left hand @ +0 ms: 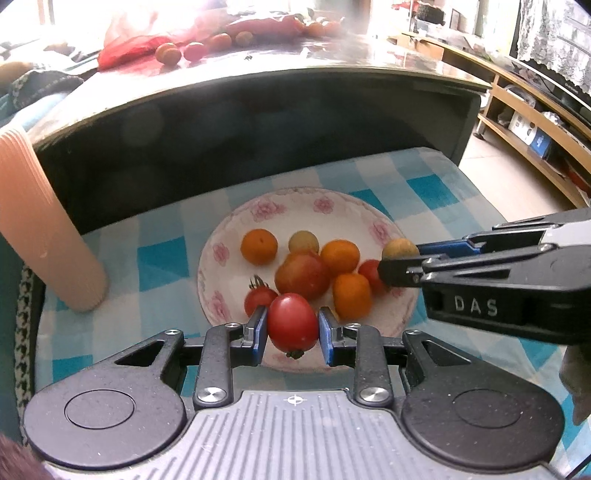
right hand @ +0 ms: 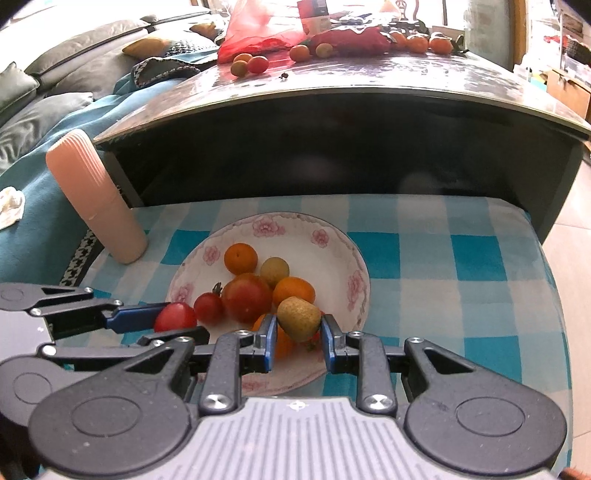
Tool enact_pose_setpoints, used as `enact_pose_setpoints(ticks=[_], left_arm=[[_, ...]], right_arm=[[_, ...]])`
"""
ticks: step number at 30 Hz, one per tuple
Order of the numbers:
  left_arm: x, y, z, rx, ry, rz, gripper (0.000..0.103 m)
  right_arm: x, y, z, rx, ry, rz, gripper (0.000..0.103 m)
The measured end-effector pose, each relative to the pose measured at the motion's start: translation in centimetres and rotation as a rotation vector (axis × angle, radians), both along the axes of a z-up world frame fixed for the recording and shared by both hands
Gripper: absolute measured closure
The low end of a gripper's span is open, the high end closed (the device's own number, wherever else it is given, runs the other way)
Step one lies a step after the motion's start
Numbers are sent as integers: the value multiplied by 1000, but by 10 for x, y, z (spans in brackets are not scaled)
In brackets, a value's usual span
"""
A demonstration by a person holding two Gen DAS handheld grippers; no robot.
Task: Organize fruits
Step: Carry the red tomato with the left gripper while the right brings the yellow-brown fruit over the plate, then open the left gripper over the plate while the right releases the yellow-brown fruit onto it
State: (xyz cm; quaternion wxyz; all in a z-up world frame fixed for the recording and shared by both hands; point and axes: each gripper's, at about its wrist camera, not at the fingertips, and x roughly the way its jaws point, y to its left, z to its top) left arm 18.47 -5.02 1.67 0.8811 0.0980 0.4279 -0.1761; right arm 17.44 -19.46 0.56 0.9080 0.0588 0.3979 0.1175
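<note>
Over floral plate [left hand: 380,229], smooth tomato [left hand: 292,322], rough fruit [right hand: 299,318]

Strong daylight blows out the far background; the glossy table [left hand: 332,70] glares, and fisheye edges curve.

The plate [left hand: 216,254] lies on the checked cloth [left hand: 436,192] before the table [left hand: 258,85]; a heap of fruit [left hand: 303,275] sits in the plate; the ribbed cup [left hand: 40,229] stands on the cloth left of the plate; more loose fruit [right hand: 255,64] lies on the table beside a bag [right hand: 258,33]; a sofa [right hand: 55,74] lies behind to the left.
</note>
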Motion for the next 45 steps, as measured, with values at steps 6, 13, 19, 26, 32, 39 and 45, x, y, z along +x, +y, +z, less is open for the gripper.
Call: enact_pose_setpoints(ticks=[6, 13, 19, 26, 32, 39, 45], left_arm=[[11, 0, -7, 9, 6, 16, 66], [18, -1, -12, -4, 12, 18, 63], [20, -2, -13, -9, 15, 23, 57], [22, -1, -6, -28, -2, 47, 43], [23, 5, -5, -33, 5, 84, 35], [6, 10, 5, -17, -20, 124, 22], [-17, 14, 10, 0, -53, 137, 12]], right_arm=[[13, 4, -3, 2, -6, 8, 62], [22, 3, -8, 28, -7, 2, 62], [24, -1, -9, 55, -13, -15, 61], [24, -9, -1, 106, -37, -42, 61], [20, -16, 7, 115, -53, -74, 61], [3, -14, 17, 71, -42, -81, 60], [-27, -13, 25, 22, -48, -82, 55]])
